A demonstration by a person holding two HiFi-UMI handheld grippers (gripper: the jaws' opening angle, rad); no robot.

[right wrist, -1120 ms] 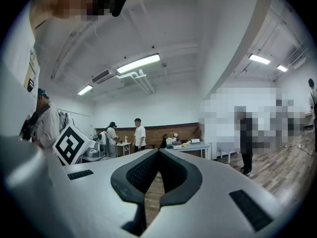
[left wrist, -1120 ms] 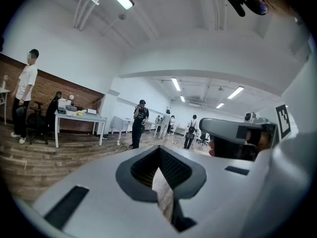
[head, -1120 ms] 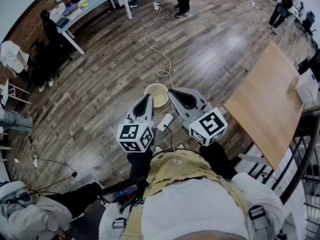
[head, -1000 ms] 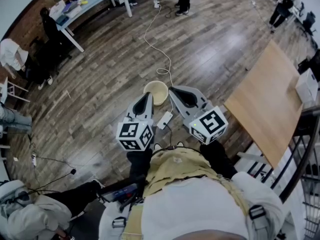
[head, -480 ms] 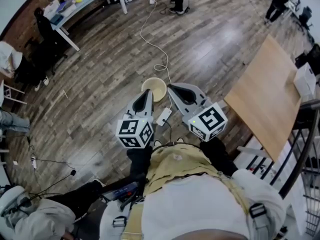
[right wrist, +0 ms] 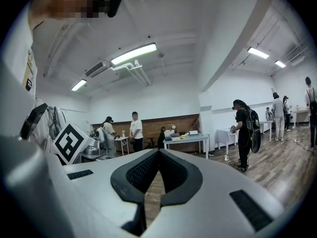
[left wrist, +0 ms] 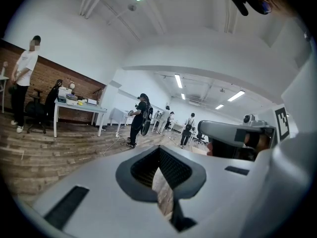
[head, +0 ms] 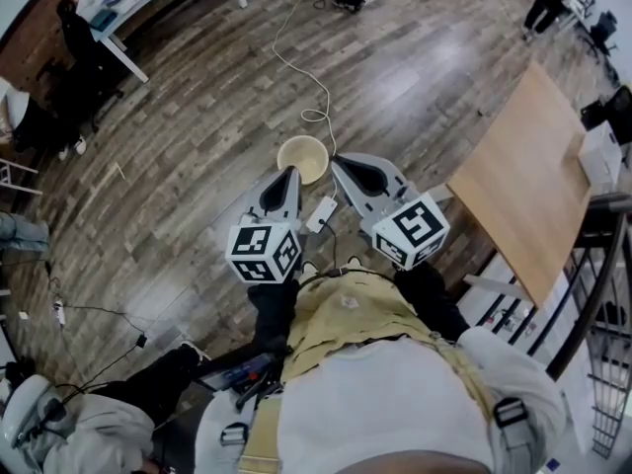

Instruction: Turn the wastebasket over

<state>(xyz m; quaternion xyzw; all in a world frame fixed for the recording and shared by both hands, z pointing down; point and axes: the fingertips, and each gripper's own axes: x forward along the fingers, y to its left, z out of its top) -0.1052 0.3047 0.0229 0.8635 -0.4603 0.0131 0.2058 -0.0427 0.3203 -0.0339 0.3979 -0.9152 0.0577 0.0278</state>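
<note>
- So, where is the wastebasket (head: 303,158)?
- On the wooden floor (head: 197,166), upright, with its round mouth facing up and a pale inside. From the head view it lies just ahead of both tools, between their tips.
- And the left gripper (head: 291,173)?
- Its jaws are pressed together with nothing caught in them. Its own view shows only floorboards through the gap behind the meeting tips. From above, the tip lies just beside the basket's near rim. Whether it touches, I cannot tell.
- The right gripper (head: 337,160)?
- Much the same: jaws closed on nothing, and the tip just to the right of the basket's rim.
- Anything else close by?
- A small white power block (head: 320,214) lies on the floor between the two grippers. A white cable (head: 318,115) loops just beyond the basket and runs off across the boards. A light wooden desk (head: 523,166) stands well off to the right.
</note>
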